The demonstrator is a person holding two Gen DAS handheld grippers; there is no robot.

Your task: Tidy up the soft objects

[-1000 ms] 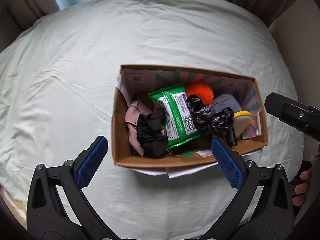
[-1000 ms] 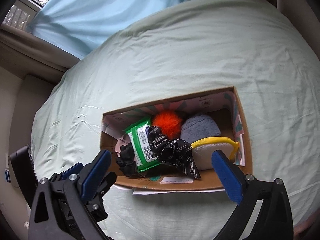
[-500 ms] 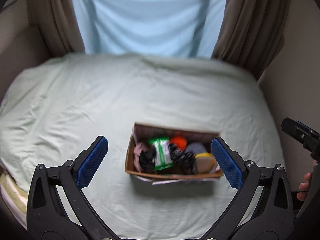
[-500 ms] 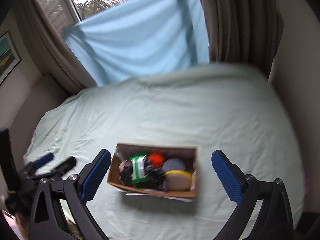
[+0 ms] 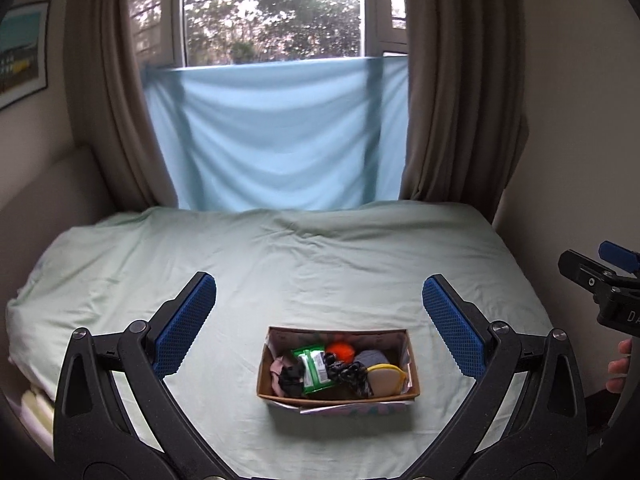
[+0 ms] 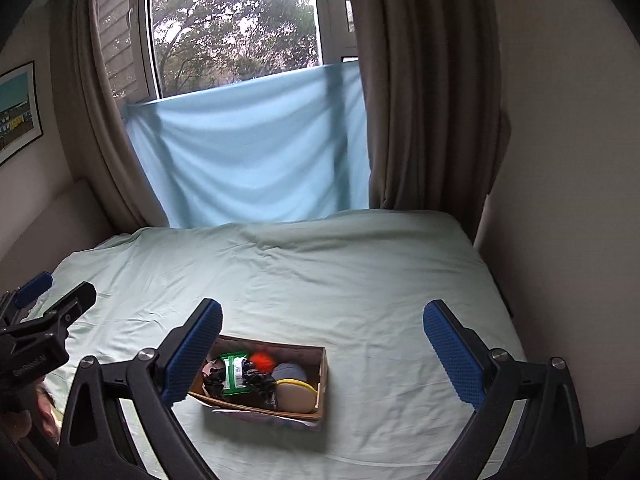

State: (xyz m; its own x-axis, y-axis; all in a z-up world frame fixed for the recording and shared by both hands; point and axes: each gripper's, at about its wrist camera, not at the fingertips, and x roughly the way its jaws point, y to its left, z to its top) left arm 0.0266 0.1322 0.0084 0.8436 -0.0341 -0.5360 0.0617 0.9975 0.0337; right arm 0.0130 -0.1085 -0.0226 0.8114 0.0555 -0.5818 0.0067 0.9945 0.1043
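A cardboard box (image 5: 414, 376) sits on the pale green bed, also seen in the right wrist view (image 6: 323, 376). It holds a green wipes pack (image 5: 313, 368), an orange pom-pom (image 5: 340, 350), black scrunchies (image 5: 347, 372), a grey cloth (image 5: 370, 357), a yellow-rimmed sponge (image 5: 385, 376) and a pink item (image 5: 276, 368). My left gripper (image 5: 318, 326) is open and empty, held high and back from the box. My right gripper (image 6: 322, 354) is open and empty, also well above the box.
The bed (image 5: 320, 264) fills the room's width, with walls close on both sides. A light blue sheet (image 5: 276, 136) hangs over the window between brown curtains (image 5: 460, 92). The right gripper's body (image 5: 600, 292) shows at the left wrist view's right edge.
Both grippers have pulled up and back from just over the box; the box now looks small and the window and curtains have come into view. Both stay open.
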